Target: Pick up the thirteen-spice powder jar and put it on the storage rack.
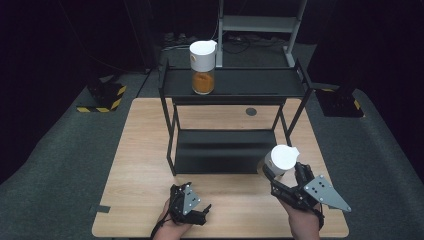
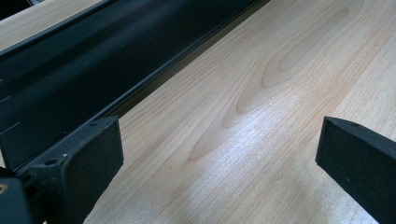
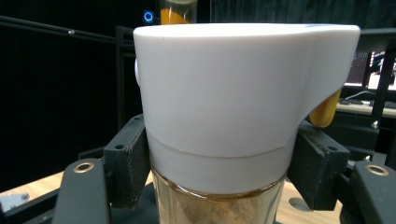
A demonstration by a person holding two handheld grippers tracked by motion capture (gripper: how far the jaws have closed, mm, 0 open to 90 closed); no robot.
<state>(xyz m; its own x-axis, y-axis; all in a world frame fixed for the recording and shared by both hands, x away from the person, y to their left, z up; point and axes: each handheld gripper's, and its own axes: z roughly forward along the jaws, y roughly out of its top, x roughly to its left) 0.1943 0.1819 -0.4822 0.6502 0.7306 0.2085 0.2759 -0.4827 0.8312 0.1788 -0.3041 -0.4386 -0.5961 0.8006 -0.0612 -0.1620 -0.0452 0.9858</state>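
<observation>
Jar (image 3: 219,121) sits clamped between right gripper (image 1: 283,176) jaws; left gripper (image 1: 196,207) jaws spread, empty.

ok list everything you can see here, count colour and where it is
table: one, light wood, centre of the grey carpet
rack: one, black, two shelves, standing on the table's far half
jar on the rack: one, white cap, glass body with orange powder, left end of the top shelf
held jar: one, white cap, glass body with brownish powder, clamped in the right tool near the rack's front right corner
striped blocks: two, black and yellow, on the floor left and right of the table
left tool: one, black, open, low over the table's near edge
right tool: one, black, shut on the held jar
</observation>
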